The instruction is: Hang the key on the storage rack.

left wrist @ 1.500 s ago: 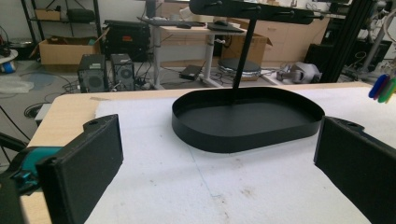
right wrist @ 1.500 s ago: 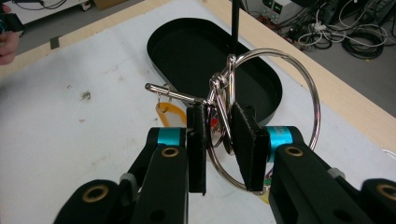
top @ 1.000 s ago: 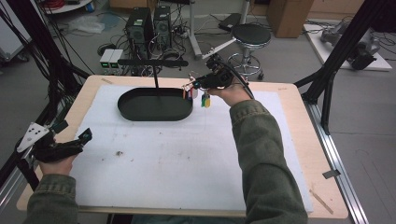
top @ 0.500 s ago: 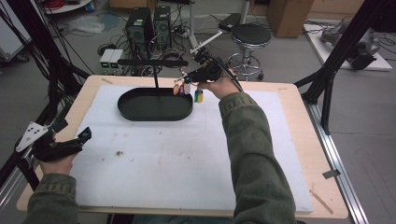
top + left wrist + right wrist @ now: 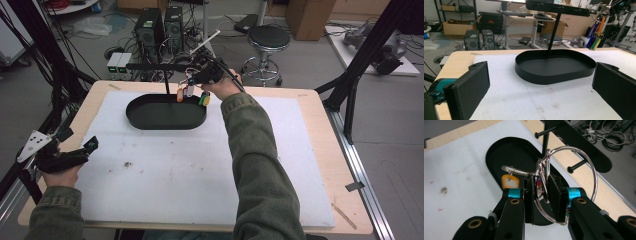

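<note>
A black oval tray [image 5: 165, 114] lies at the far left of the white mat [image 5: 175, 170]. From its back edge a thin post rises to a black peg bar [image 5: 150, 66]. My right gripper [image 5: 192, 82] hovers over the tray's far right end, just below the bar, shut on a large metal key ring [image 5: 571, 170]. Coloured tags [image 5: 189, 92] dangle from that ring, with an orange tag [image 5: 510, 181] on a clip. The bar's pegs [image 5: 576, 166] stick out close behind the ring. My left gripper [image 5: 79, 140] stands open at the table's left edge, with the tray [image 5: 554, 66] ahead between its jaws.
A stool [image 5: 269, 37] and computer towers [image 5: 155, 25] stand on the floor beyond the table. Black frame struts [image 5: 350, 95] rise at the right corner, and more at the left. A wide stretch of mat lies between the two hands.
My right gripper has carried the key ring to the left, from beside the tray's right end to over it near the peg bar. The left gripper has stayed put.
</note>
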